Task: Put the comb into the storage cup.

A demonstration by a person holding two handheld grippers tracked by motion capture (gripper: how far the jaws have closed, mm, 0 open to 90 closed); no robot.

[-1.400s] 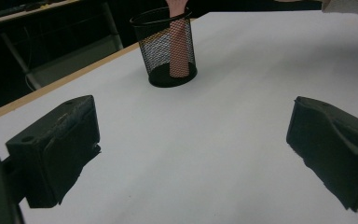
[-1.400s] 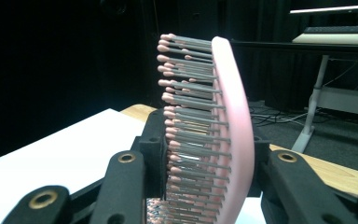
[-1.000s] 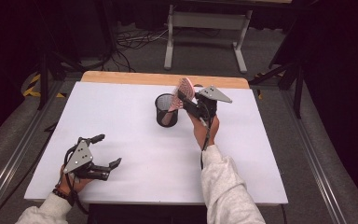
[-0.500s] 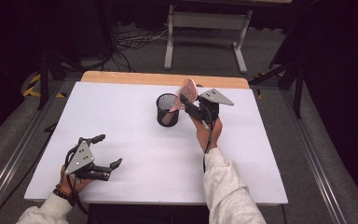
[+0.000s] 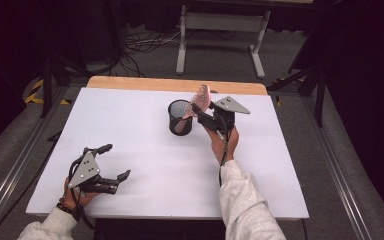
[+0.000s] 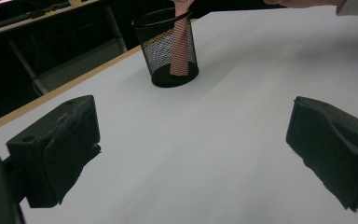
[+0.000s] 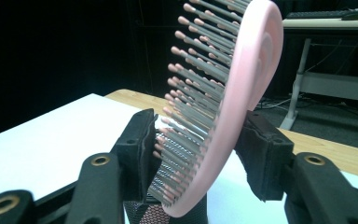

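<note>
The right gripper (image 5: 203,111) was clamped on the head of a pink hairbrush (image 7: 223,112), whose handle stood inside the black mesh cup (image 5: 180,117) directly below its jaws. The left gripper (image 5: 114,161) rested spread apart and unloaded, well short of the cup.

Room around me is pretty dark. My white bench (image 5: 130,130) has a bare wood strip (image 5: 145,84) along its far edge. Grey floor (image 5: 300,65) all round, loose cables (image 5: 147,47) lying on it past the bench, plus a light metal table frame (image 5: 220,22) further back. Yellow-black tape (image 5: 36,92) at left.
</note>
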